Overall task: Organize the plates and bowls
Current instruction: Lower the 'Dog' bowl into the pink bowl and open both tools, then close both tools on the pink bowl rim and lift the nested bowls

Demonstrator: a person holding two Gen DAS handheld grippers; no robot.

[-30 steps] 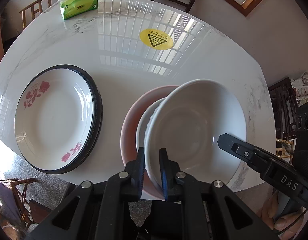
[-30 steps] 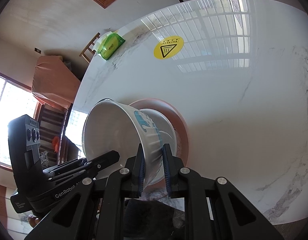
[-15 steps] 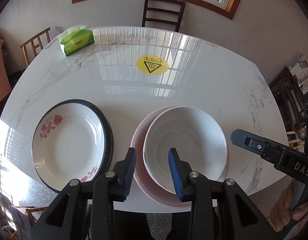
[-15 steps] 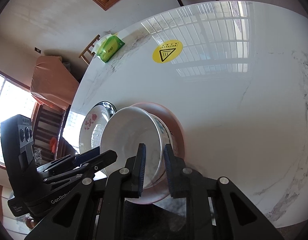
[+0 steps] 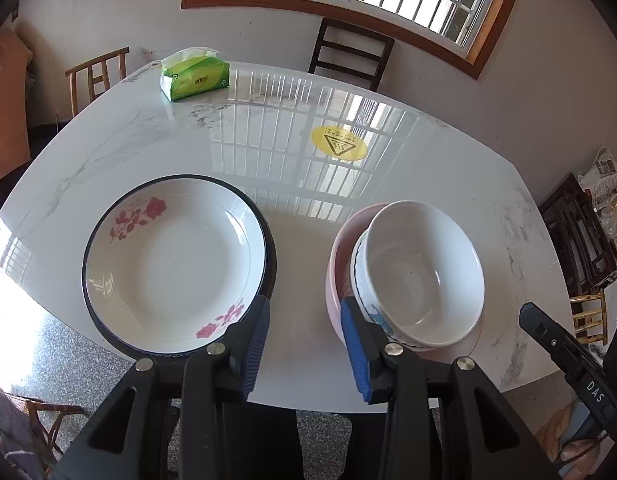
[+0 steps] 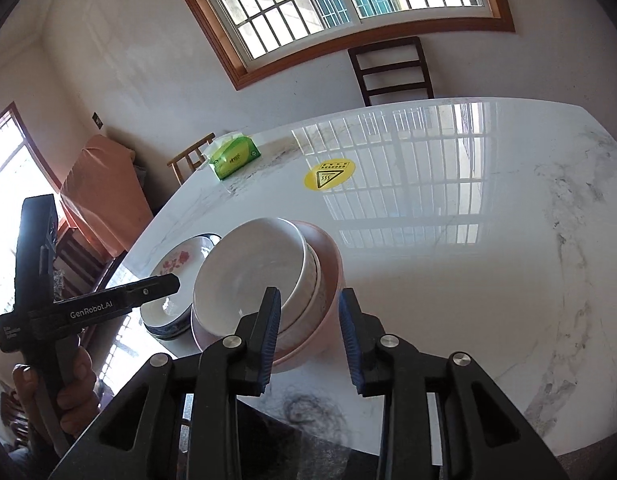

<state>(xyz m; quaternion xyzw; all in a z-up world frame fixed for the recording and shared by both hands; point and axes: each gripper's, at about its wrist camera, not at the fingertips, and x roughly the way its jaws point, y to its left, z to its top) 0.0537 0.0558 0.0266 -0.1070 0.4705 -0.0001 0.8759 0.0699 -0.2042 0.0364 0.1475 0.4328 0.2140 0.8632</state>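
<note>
A white bowl (image 5: 420,276) sits level on a patterned bowl inside a pink bowl (image 5: 338,256), near the table's front edge. To its left a rose-patterned plate (image 5: 176,264) lies on a dark-rimmed plate (image 5: 270,248). My left gripper (image 5: 304,320) hangs between the two stacks. Its jaws are opening over bare table, with nothing between them. My right gripper (image 6: 308,316) is just short of the bowl stack (image 6: 268,276). Its jaws are opening too; the stack's near side shows between them, and the pads (image 6: 350,332) do not touch it.
On the white marble table (image 5: 388,176) are a green tissue box (image 5: 194,76) at the far left and a yellow warning sticker (image 5: 338,143) in the middle. Chairs stand behind the table. A hand (image 6: 74,388) holds the left gripper's handle.
Both grippers let go of the tilted white bowl, which now rests level in the stack. Both have opened and drawn back from it, the left one shifting left.
</note>
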